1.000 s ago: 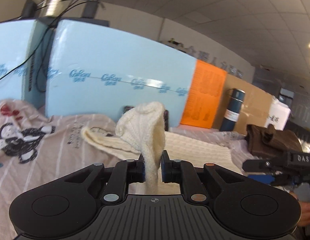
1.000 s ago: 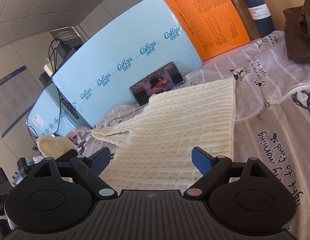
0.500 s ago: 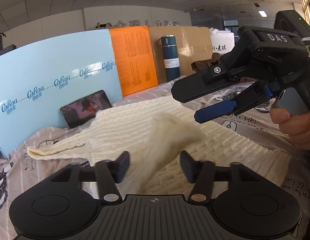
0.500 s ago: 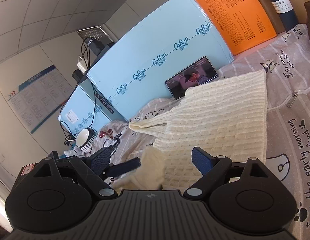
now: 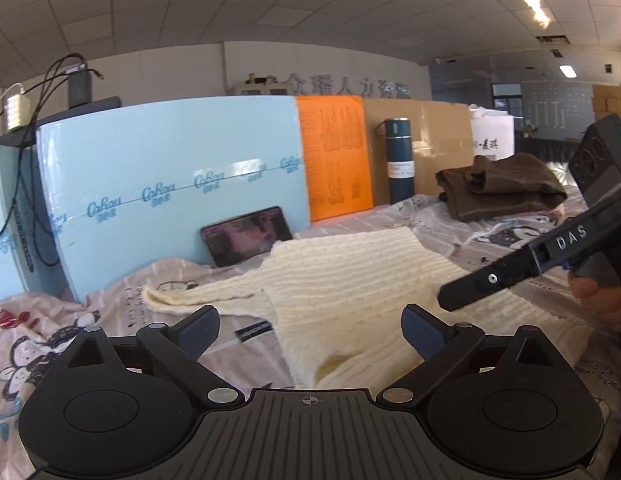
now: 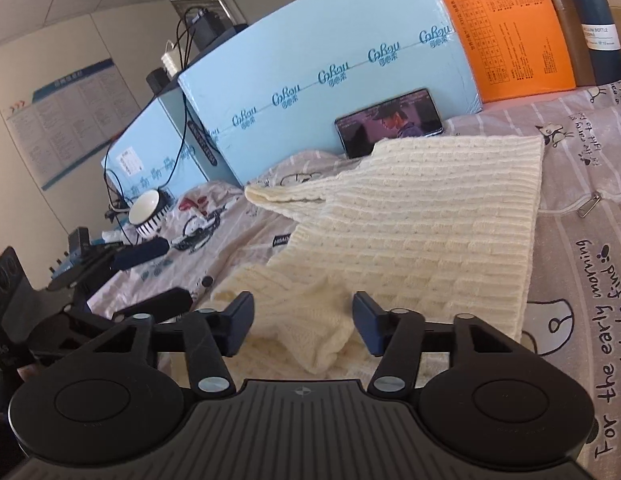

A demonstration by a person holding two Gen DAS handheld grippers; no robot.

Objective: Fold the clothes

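The left gripper [image 5: 310, 330] is hovering with its jaws spread wide, holding nothing. The right gripper [image 6: 302, 326] is likewise gaping empty over the cream sweater [image 6: 422, 224], which is lying flat on the printed bedsheet [image 6: 582, 240].

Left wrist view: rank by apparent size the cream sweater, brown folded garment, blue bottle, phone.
1. cream sweater, largest, though it lies nearest the camera.
2. brown folded garment.
3-4. phone and blue bottle: they look too close in area to rank.

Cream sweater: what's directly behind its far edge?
A phone leans on the blue foam board, screen lit. The sweater overlaps its lower corner; what is beneath the knit is hidden.
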